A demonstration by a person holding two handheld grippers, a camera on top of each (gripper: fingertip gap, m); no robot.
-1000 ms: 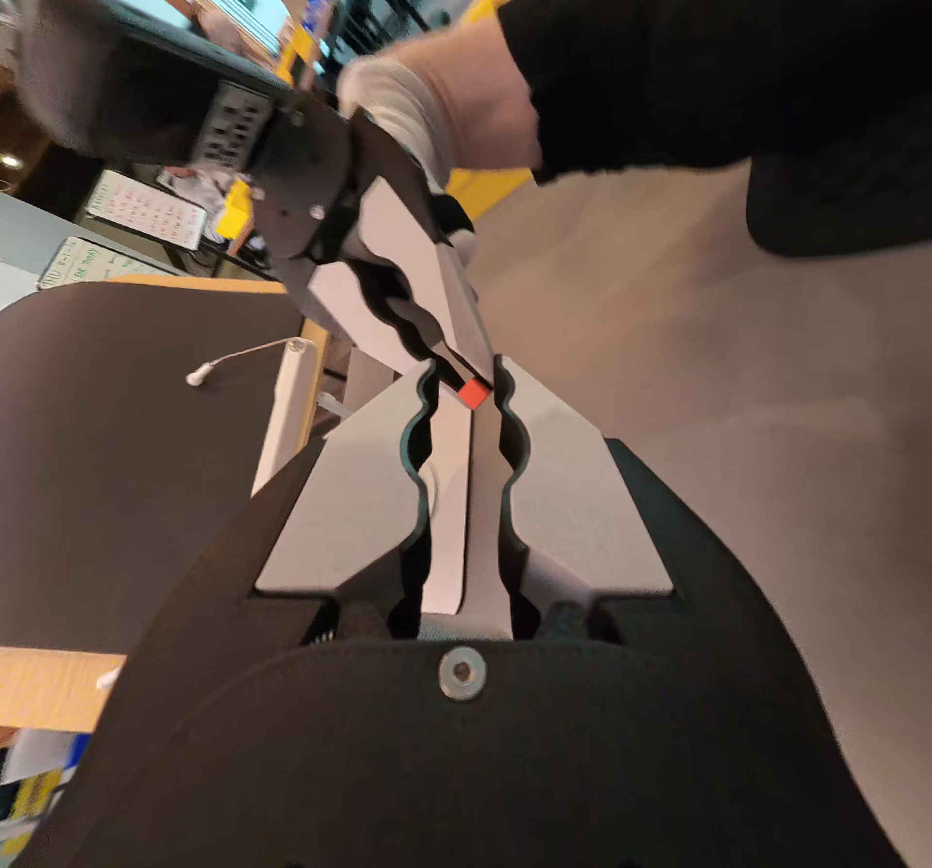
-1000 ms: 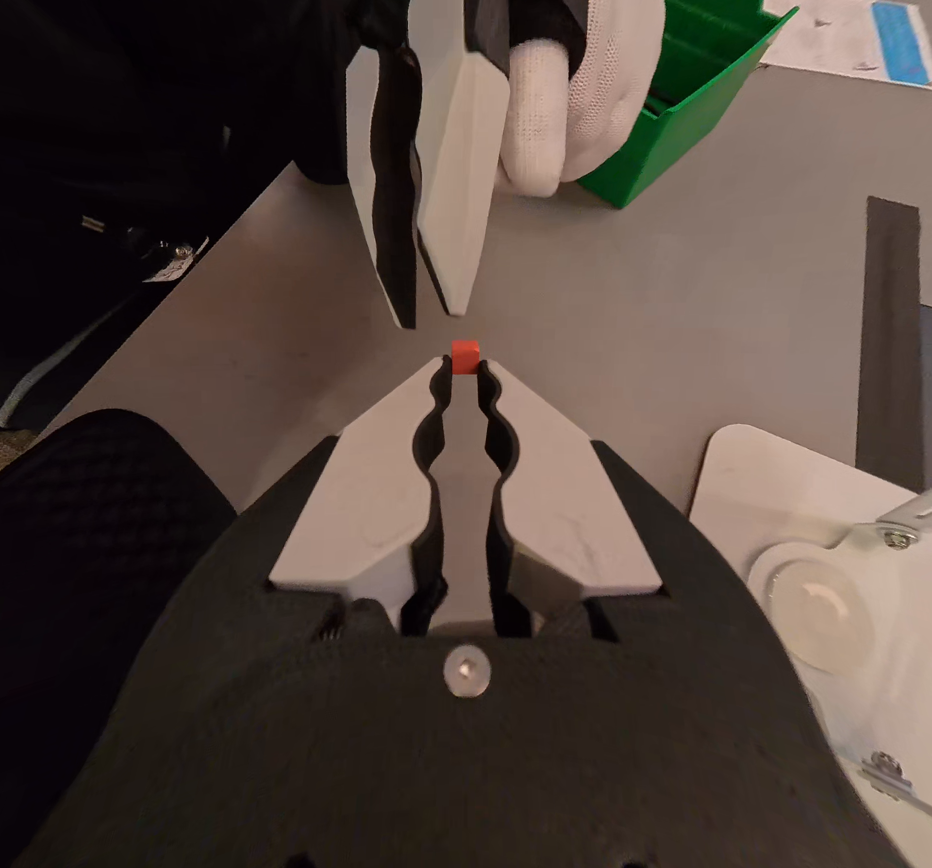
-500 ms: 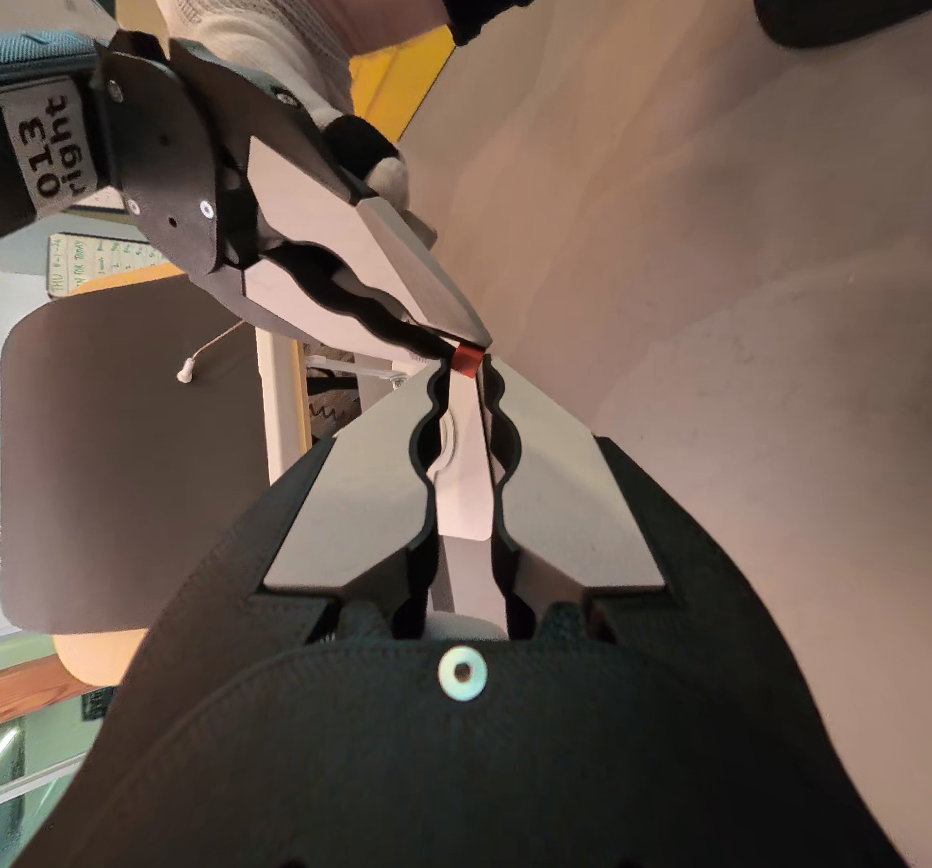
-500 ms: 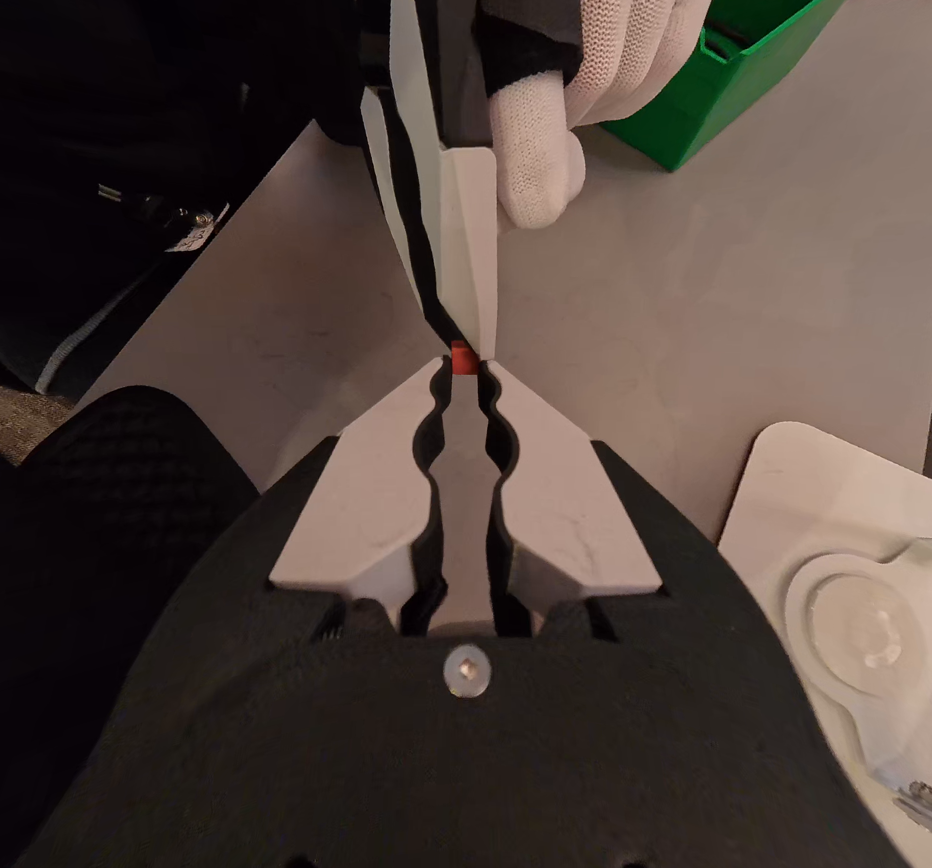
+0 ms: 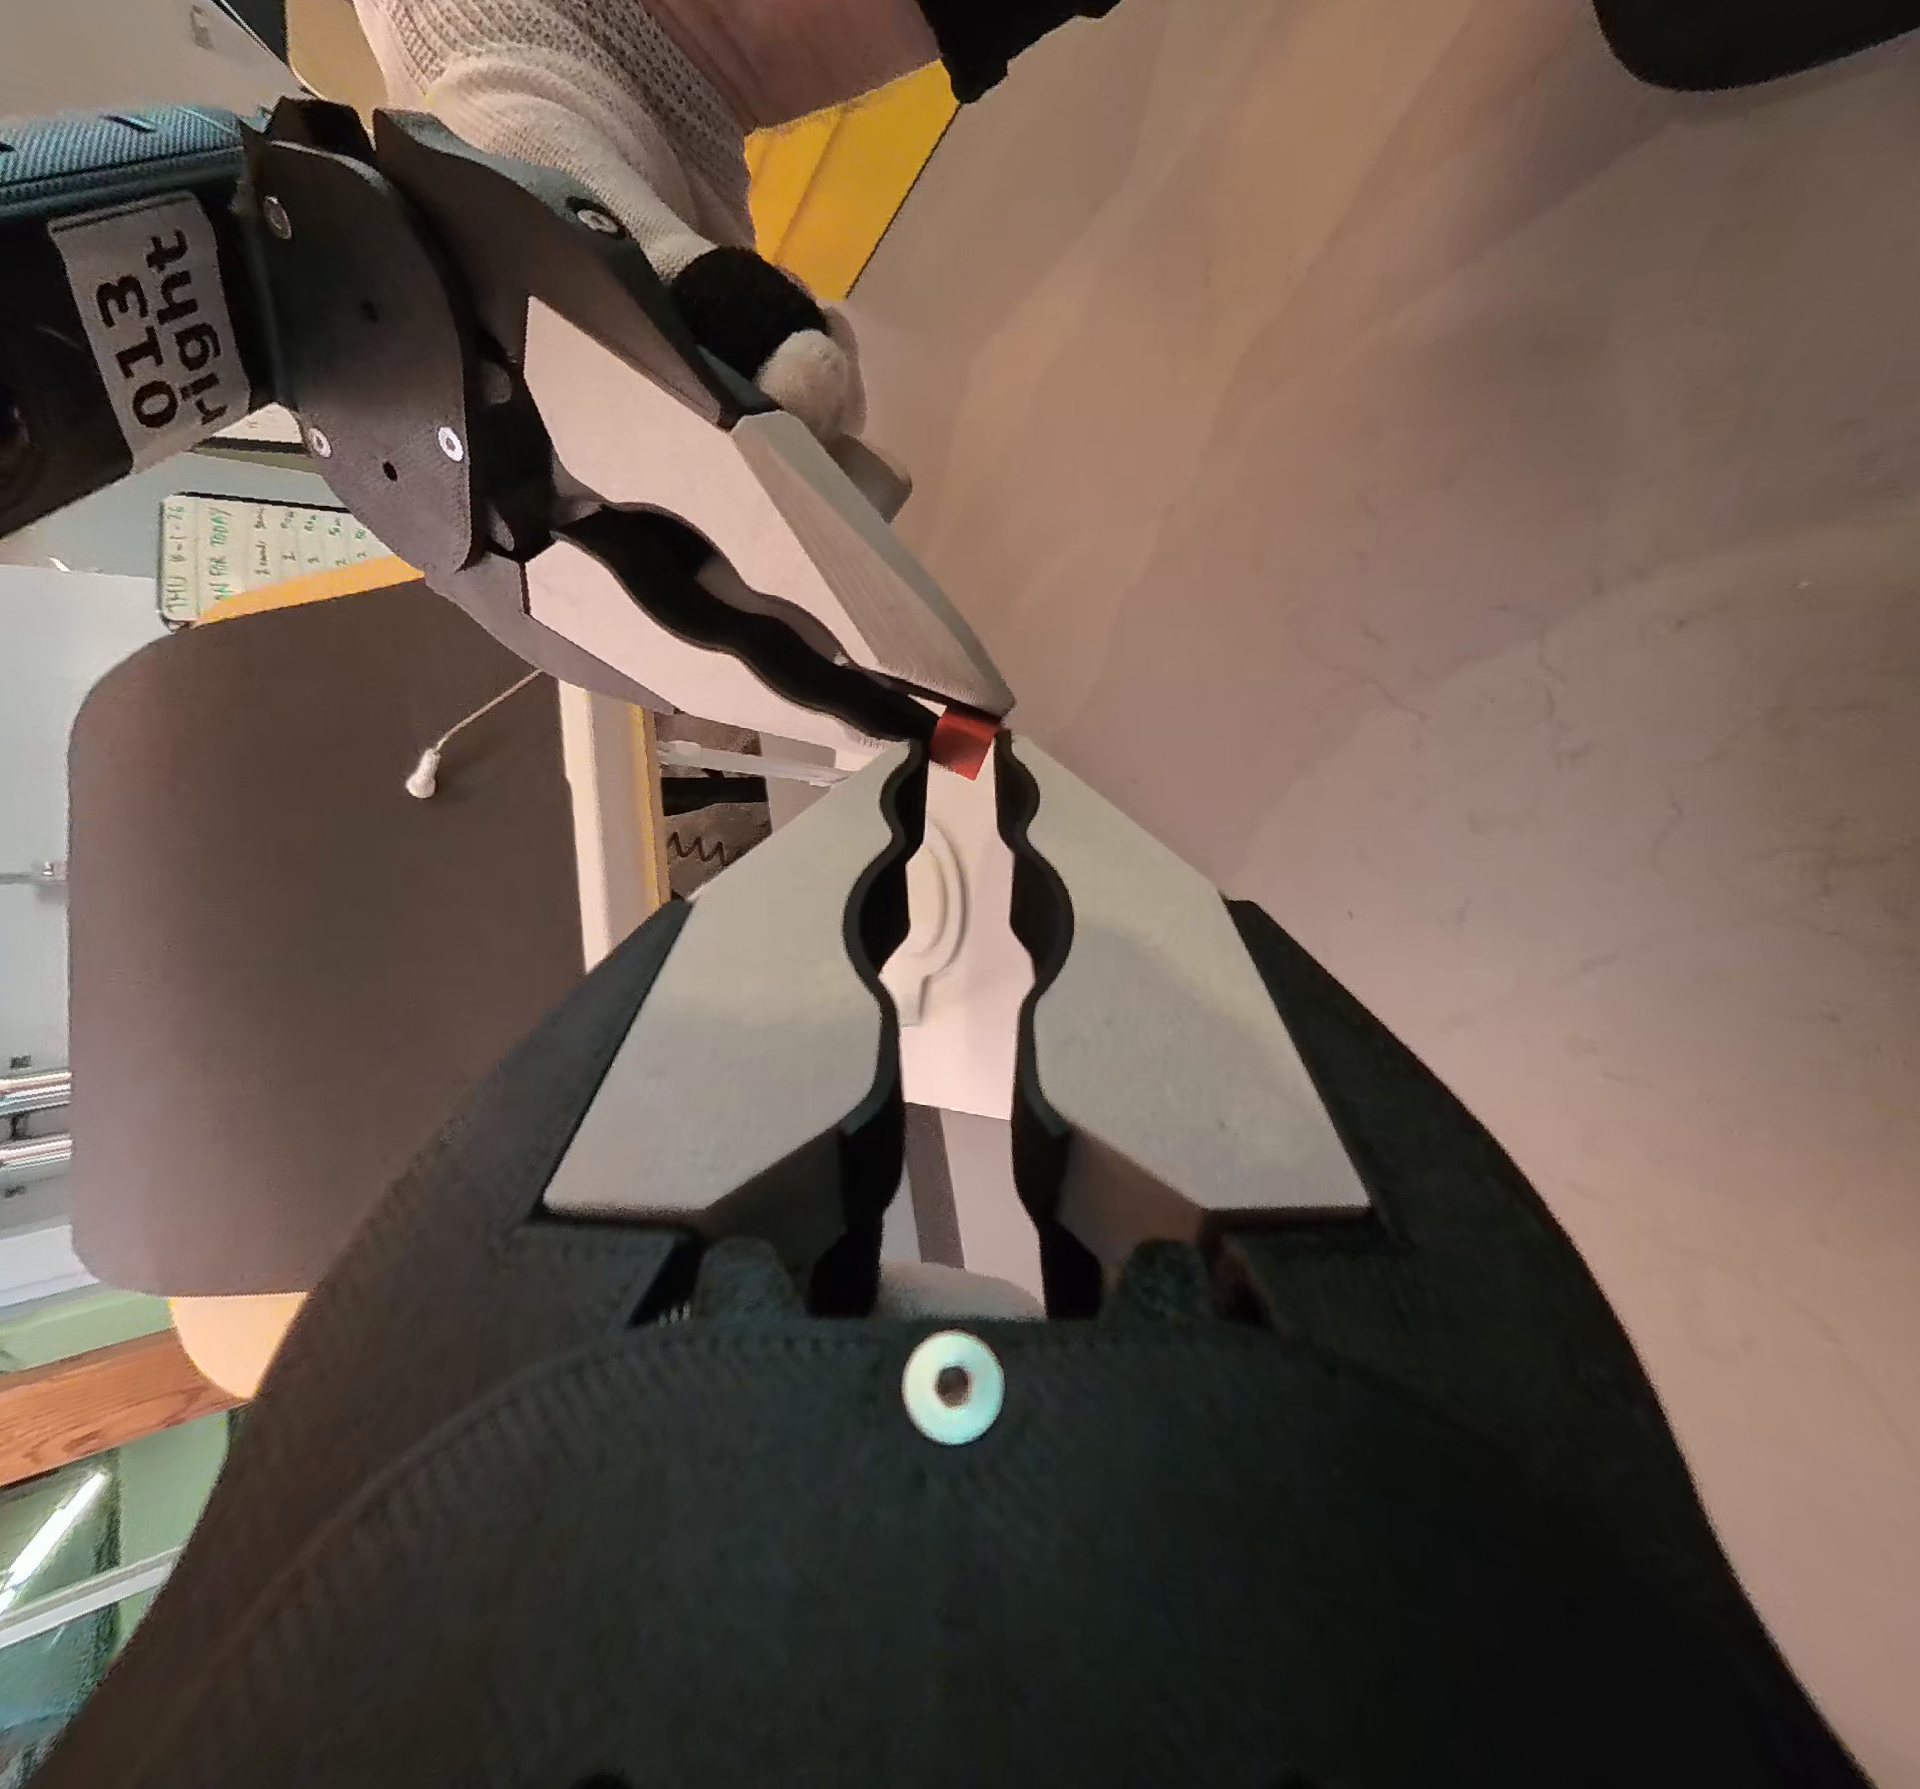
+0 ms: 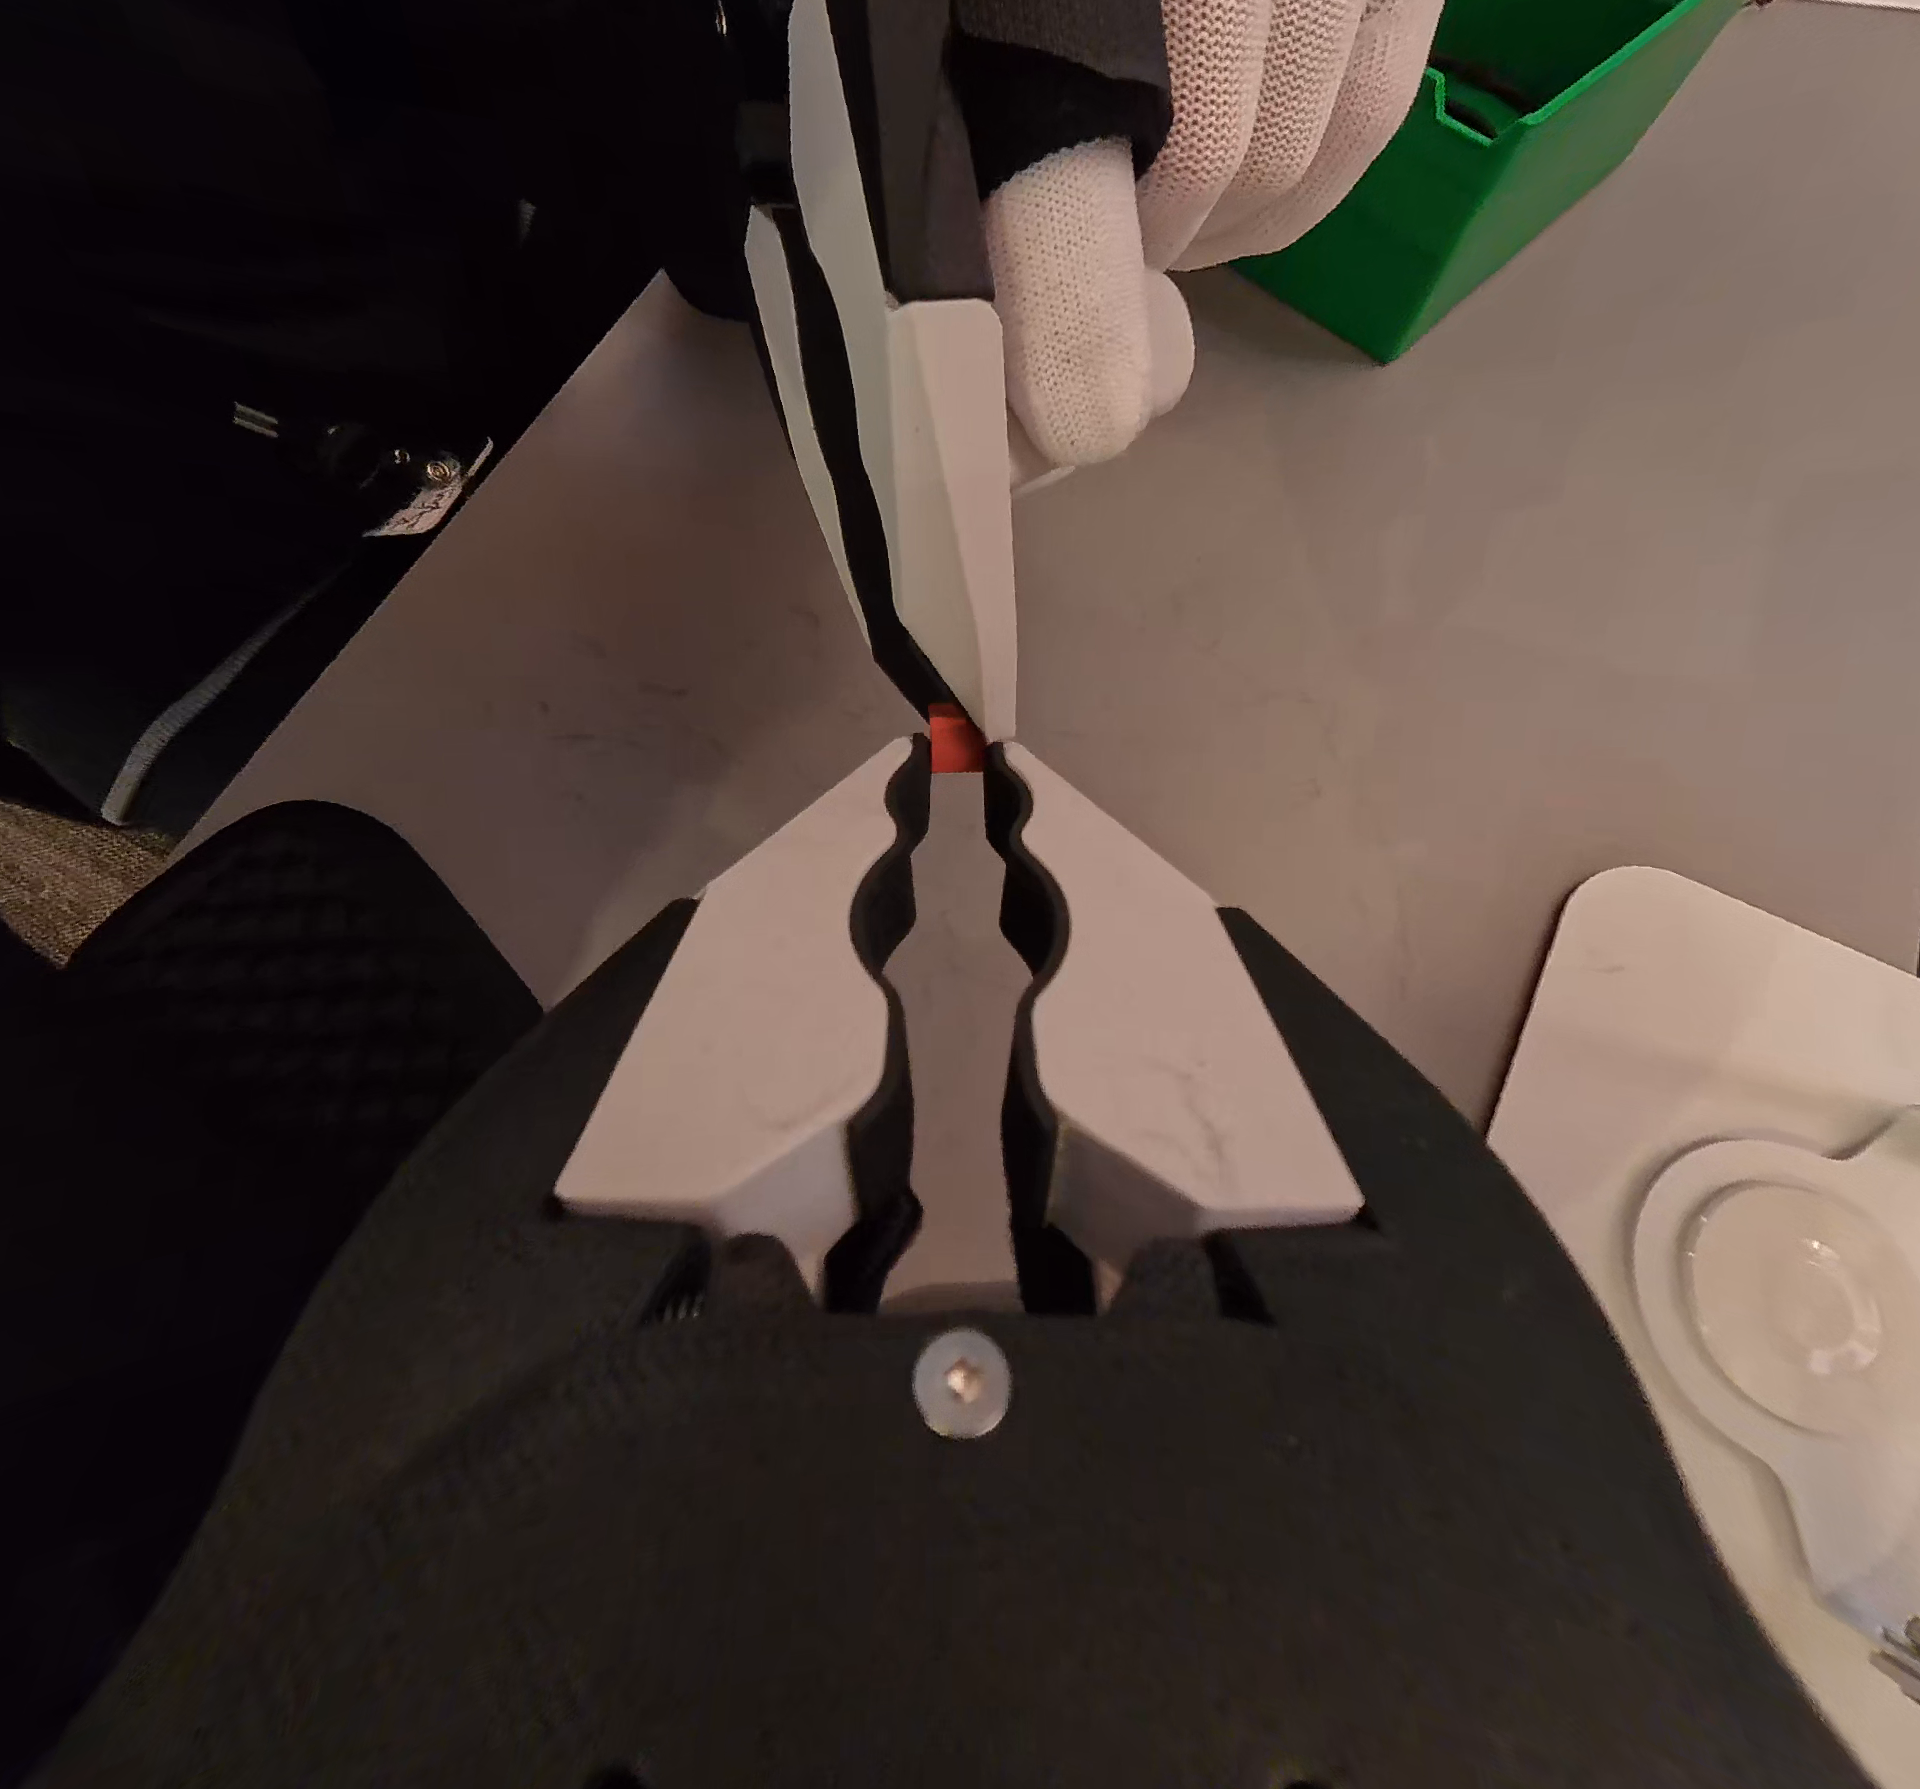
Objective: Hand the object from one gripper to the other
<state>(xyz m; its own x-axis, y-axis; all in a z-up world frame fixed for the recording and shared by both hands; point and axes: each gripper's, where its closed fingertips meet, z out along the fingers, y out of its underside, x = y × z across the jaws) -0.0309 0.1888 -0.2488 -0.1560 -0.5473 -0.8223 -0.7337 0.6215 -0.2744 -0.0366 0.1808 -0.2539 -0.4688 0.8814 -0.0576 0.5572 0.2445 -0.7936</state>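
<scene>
So the little red cube [image 6: 956, 742] sits right at the tip of the right tool [image 6: 957, 754], pinched between its nearly closed jaws. The left tool [image 6: 961, 700] comes in from above, tips closed down on the cube's top half, so both seem to have hold of it. Makes sense for a handoff: each grabs its own half. Both are up off the counter [image 6: 1351, 648], tip to tip, the gloved hand [image 6: 1226, 108] angling the left one steeply down.
</scene>
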